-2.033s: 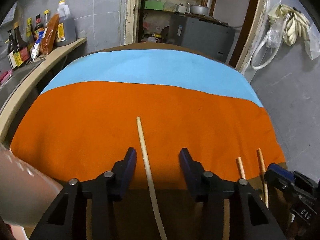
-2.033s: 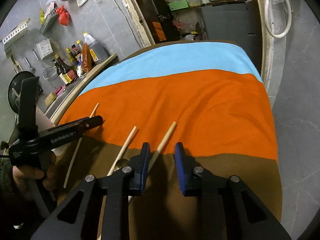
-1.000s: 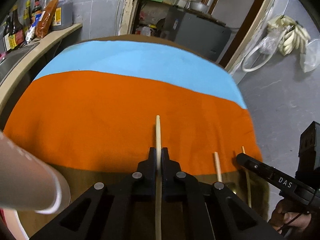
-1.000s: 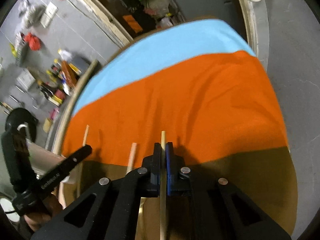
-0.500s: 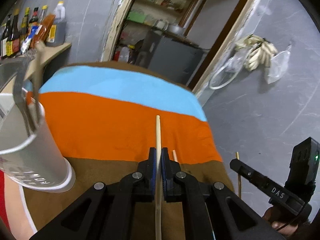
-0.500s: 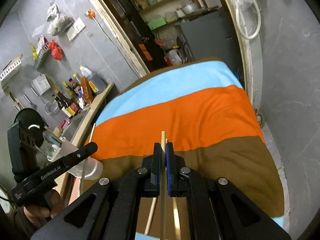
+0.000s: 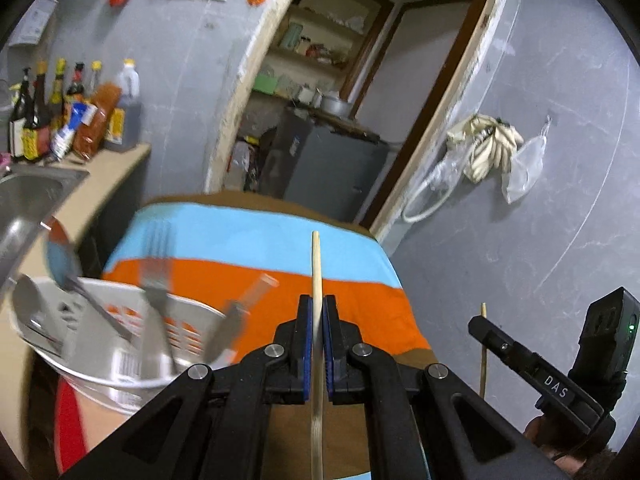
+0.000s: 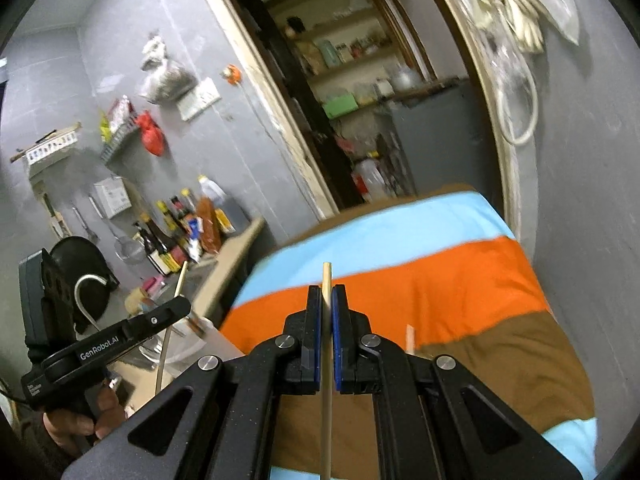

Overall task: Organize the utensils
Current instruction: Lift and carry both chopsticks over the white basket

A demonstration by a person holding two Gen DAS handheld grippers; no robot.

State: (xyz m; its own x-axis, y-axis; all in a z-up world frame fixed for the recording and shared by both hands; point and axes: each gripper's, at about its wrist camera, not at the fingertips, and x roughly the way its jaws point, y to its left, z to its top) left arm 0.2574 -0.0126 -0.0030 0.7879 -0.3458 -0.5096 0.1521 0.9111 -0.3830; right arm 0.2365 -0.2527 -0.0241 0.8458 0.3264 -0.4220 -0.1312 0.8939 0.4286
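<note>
Now that both chopsticks are lifted off the striped cloth [image 7: 256,280], my left gripper [image 7: 316,344] and right gripper [image 8: 327,336] each clamp one beside the utensil holder [image 7: 120,344], ready for dropping in.

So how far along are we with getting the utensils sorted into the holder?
Done: a spoon and fork already stand in the white utensil holder. In hand: the left gripper and right gripper are each shut on a wooden chopstick. Left: both still need dropping in, plus one more stick lying on the cloth.
</note>
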